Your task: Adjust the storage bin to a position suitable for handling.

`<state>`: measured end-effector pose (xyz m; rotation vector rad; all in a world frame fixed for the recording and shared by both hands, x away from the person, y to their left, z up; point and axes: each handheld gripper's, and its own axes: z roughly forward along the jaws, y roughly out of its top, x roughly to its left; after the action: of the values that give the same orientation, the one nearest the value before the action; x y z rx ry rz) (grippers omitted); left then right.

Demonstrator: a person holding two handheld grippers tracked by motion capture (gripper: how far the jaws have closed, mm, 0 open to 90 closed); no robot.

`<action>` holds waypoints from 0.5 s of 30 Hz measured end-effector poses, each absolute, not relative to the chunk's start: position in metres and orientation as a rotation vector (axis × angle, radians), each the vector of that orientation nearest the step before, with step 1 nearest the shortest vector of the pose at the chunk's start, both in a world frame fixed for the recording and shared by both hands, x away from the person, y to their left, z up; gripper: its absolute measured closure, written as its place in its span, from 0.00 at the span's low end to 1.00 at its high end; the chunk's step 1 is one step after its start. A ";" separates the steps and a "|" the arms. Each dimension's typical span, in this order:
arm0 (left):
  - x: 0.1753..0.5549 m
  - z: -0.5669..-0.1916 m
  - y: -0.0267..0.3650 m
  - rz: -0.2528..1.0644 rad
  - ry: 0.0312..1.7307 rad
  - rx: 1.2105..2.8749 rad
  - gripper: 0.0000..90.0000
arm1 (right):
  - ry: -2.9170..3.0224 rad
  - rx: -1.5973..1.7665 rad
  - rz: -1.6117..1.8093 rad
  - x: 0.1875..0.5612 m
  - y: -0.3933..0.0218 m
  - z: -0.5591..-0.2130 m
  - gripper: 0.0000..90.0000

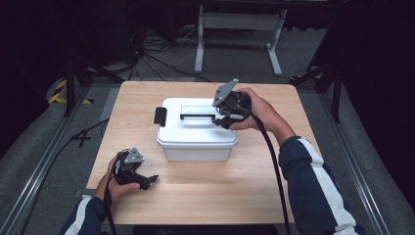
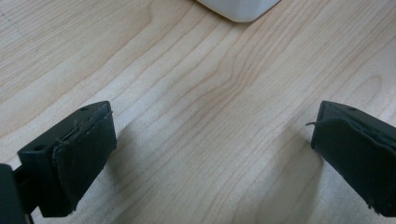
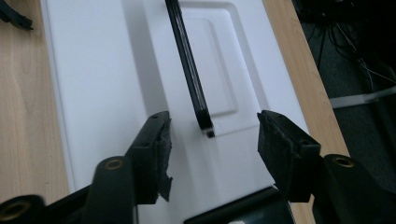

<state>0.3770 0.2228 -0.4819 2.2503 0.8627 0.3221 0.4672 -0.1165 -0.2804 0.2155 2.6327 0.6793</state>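
- High view: a white lidded box point(image 1: 195, 131) is seen near the middle of a wooden table point(image 1: 205, 196), with a black handle point(image 1: 197, 116) lying flat in a recess on its lid. A black latch point(image 1: 160, 116) sticks out at the box's left end.
- High view: the right gripper point(image 1: 226, 121) is held over the right end of the box lid, at the handle's right end, a grey plate on top of it. The left gripper point(image 1: 149, 180) is rested on the table in front of and left of the box, well apart from it.
- Left gripper view: its jaws are spread wide over bare wood, nothing between them. A rounded white corner of the box point(image 2: 239, 9) is seen at the top edge, beyond the jaws.
- Right gripper view: its jaws are spread wide just above the box lid point(image 3: 107, 74), one to each side of the near end of the handle point(image 3: 189, 70). No contact with the handle is seen. The latch point(image 3: 14, 17) is glimpsed at the box's far end.
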 end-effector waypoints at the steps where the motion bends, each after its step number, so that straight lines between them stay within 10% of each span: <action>1: 0.375 -0.482 0.223 0.322 0.873 2.242 0.01 | 2.636 0.206 0.682 0.468 -0.114 -0.280 0.52; 15: 0.358 -0.483 0.234 0.356 0.919 2.224 0.01 | 2.688 0.105 0.624 0.478 -0.085 -0.287 0.70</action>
<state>0.3583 0.2337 -0.4832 2.2244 0.9192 0.3559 0.4777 -0.0851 -0.2868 0.1054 2.6881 0.6238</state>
